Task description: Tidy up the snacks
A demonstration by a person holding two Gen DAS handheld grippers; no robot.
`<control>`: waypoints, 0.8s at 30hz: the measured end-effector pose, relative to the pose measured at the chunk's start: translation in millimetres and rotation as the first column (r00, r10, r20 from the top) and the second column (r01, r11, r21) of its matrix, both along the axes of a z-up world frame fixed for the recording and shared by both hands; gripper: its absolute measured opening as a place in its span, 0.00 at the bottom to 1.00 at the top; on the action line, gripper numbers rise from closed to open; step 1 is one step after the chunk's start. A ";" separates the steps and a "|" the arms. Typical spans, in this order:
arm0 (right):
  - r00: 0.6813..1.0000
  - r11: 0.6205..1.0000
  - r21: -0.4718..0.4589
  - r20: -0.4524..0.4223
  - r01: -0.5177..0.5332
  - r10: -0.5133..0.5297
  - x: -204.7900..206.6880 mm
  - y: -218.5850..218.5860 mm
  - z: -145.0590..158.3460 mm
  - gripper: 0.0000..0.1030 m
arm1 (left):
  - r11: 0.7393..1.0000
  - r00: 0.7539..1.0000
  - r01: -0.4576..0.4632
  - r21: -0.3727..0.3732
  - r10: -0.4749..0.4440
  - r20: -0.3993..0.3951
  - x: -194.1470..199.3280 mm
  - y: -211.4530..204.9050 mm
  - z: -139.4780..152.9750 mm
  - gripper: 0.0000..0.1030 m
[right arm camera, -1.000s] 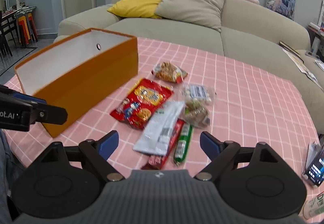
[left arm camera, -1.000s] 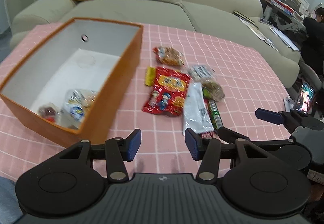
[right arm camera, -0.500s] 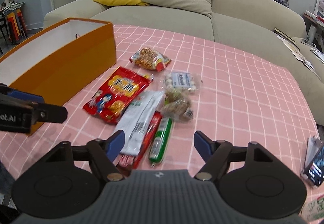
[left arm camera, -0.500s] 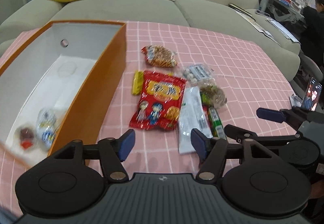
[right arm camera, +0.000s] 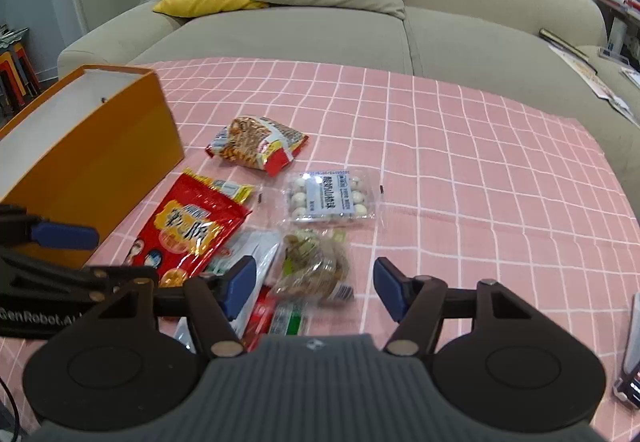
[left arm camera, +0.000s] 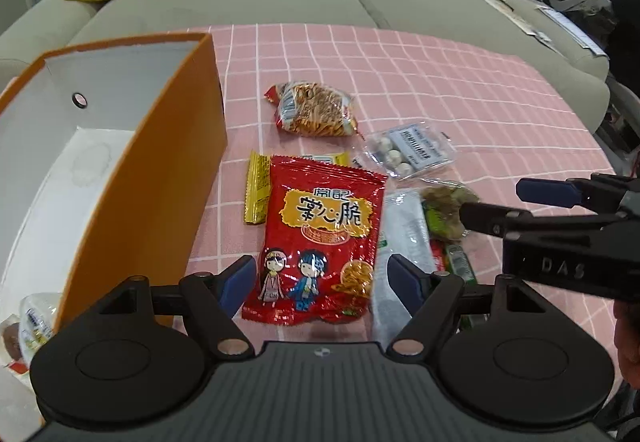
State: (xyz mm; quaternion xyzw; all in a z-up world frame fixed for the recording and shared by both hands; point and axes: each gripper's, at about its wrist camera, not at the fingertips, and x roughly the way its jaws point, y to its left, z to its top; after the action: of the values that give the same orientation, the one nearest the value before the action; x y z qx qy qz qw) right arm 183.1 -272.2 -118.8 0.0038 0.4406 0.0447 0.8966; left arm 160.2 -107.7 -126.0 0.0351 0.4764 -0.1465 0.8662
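Snacks lie loose on the pink checked table (left arm camera: 460, 82), clustered just beside the long wall of the orange box (left arm camera: 176, 178), presumably so each transfer is short. Box already holds at least two small wrapped items (left arm camera: 32, 318) at its near end; rest of its white floor is bare, so the sorting looks early. Left gripper (left arm camera: 322, 280) has just been opening and its fingers now stand wide, one on either side of the lower end of the red snack bag (left arm camera: 320, 238), pads not touching the foil; nothing held. Wide stance fits the bag's width, a likely setup for pinching it across. Yellow packet (left arm camera: 256, 190) is tucked partly under the red bag's far-left corner; white packet (left arm camera: 404, 242) lies along its right edge, so a low grip may drag neighbours. Right gripper (right arm camera: 314, 286) has just been closing, fingers about half open, hovering near the clear bag of brown pieces (right arm camera: 316, 266), not yet clamped on it; nothing held. Green stick (right arm camera: 286, 316) and red stick (right arm camera: 260, 316) lie just below that bag, partly hidden by the gripper body. Clear pack of white balls (right arm camera: 330, 198) and noodle-snack bag (right arm camera: 256, 144) sit further out, untouched. Both grippers work adjacent items, so crowding between them is a risk
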 end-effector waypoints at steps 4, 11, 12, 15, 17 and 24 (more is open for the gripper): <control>0.999 0.999 0.037 -0.028 0.018 -0.017 13.5 -3.5 -7.5 0.61 | 1.000 0.999 -0.003 0.018 0.004 -0.037 13.4 -2.2 -10.7 0.85; 0.997 0.998 0.067 -0.074 0.019 -0.014 23.0 -2.1 -23.3 0.57 | 0.997 0.998 0.013 0.076 -0.007 -0.070 28.3 -8.5 -22.1 0.86; 0.997 0.997 0.069 -0.081 0.024 -0.018 23.7 -2.5 -25.4 0.56 | 0.997 0.998 0.021 0.076 -0.015 -0.069 29.8 -9.5 -23.0 0.86; 0.995 0.997 0.064 -0.093 0.038 -0.032 24.8 -3.3 -29.3 0.46 | 0.997 0.997 0.023 0.071 -0.018 -0.074 34.4 -11.1 -25.3 0.88; 0.995 0.997 0.066 -0.094 0.040 -0.034 25.0 -4.2 -30.3 0.46 | 0.998 0.997 0.012 0.063 -0.007 -0.081 37.5 -10.8 -26.4 0.89; 0.995 0.999 0.041 -0.092 0.034 -0.030 24.0 0.6 -30.0 0.44 | 0.998 0.993 -0.041 0.040 0.045 -0.106 45.1 -13.0 -31.1 0.91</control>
State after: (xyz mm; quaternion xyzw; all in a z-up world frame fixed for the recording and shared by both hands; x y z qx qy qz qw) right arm 207.0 -271.6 -148.8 0.0321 0.4798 0.0395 0.8759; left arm 205.2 -120.7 -157.1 0.0333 0.5256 -0.1203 0.8415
